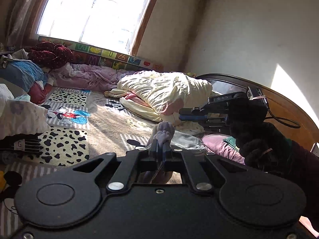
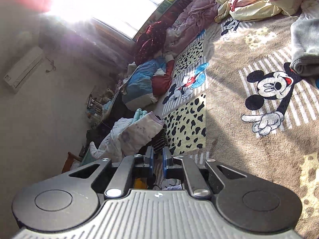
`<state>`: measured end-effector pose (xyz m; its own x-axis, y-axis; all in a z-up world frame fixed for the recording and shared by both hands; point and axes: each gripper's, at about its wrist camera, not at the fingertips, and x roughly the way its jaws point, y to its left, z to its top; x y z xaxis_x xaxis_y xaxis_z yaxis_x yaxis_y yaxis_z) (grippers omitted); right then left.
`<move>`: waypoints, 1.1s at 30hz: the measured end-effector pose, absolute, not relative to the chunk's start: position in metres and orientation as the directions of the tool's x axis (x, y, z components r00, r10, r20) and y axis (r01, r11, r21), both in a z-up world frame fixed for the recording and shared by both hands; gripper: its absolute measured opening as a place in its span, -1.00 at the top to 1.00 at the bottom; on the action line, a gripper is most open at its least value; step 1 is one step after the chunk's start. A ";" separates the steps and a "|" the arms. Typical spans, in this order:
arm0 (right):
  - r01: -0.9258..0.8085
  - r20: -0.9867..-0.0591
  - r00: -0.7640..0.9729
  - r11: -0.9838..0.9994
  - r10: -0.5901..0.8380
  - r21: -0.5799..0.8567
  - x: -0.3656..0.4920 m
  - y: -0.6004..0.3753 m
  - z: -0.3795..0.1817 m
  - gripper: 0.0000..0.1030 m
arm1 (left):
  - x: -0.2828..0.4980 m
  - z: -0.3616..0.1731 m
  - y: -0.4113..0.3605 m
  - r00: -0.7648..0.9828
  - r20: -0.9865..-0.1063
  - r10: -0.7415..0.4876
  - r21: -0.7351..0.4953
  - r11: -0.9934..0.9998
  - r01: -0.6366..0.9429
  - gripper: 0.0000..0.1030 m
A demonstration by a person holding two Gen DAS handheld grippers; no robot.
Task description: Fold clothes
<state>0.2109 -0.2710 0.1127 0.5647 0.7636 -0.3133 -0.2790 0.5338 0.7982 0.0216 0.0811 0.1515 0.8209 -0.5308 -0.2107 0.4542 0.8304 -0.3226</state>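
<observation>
1. On the bed, the left gripper [image 1: 161, 147] has its jaws pressed together on a bunched wad of lavender-grey cloth [image 1: 164, 132]. Reads as a pinch on a garment edge so it can be carried or laid over.
2. Same garment trails off toward 3 o'clock of that pinch as a grey sleeve or leg [image 1: 186, 142], resting on the cartoon-mouse blanket [image 1: 111, 123]. Likely the piece being folded; fold state I can't tell.
3. Right gripper [image 1: 182, 114] shows in the left wrist view at 2 o'clock of the pinch, held by a dark-gloved hand [image 1: 257, 139], rolled on its side. In its own view the blue pads [image 2: 165, 162] stand a narrow gap apart, nothing between them, so close to shut but empty.
4. Right wrist view: grey garment [image 2: 305, 45] sits at 2 o'clock, well apart from those jaws. Judgement: right hand needs to come across to a free edge before any fold works.
5. Clutter ring: yellow quilt [image 1: 165, 91] at 12 o'clock, clothes pile [image 2: 135, 135] at 9. Centre of the blanket kept as the work area, presumably.
6. Risk: one-point pinch bunches fabric, so the fold may go crooked.
</observation>
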 end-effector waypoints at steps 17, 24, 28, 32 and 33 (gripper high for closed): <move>-0.470 -0.305 0.513 0.560 0.802 0.682 0.107 -0.287 0.240 0.76 | 0.031 0.189 0.077 0.807 -0.207 -0.553 -0.463 0.782 0.417 0.99; -0.418 -0.384 0.387 0.531 0.838 0.737 0.066 -0.284 0.130 0.53 | 0.070 0.167 0.100 0.854 -0.262 -0.450 -0.530 0.806 0.262 0.99; -0.367 -0.485 0.261 0.550 0.835 0.750 0.046 -0.274 0.049 0.48 | 0.064 0.214 0.140 0.928 -0.119 -0.353 -0.559 0.797 0.231 0.99; -0.321 -0.537 0.171 0.562 0.826 0.762 0.017 -0.282 -0.005 0.47 | 0.055 0.249 0.181 0.980 -0.008 -0.199 -0.580 0.799 0.157 0.99; -0.308 -0.527 0.162 0.550 0.834 0.776 0.011 -0.288 -0.011 0.47 | 0.056 0.249 0.187 0.985 -0.008 -0.172 -0.578 0.805 0.136 0.99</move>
<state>0.0111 -0.2885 -0.0112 0.1623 0.8341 -0.5272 -0.3082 0.5504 0.7760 0.0558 0.1872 0.2495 0.9850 -0.1725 -0.0085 0.1359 0.8048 -0.5778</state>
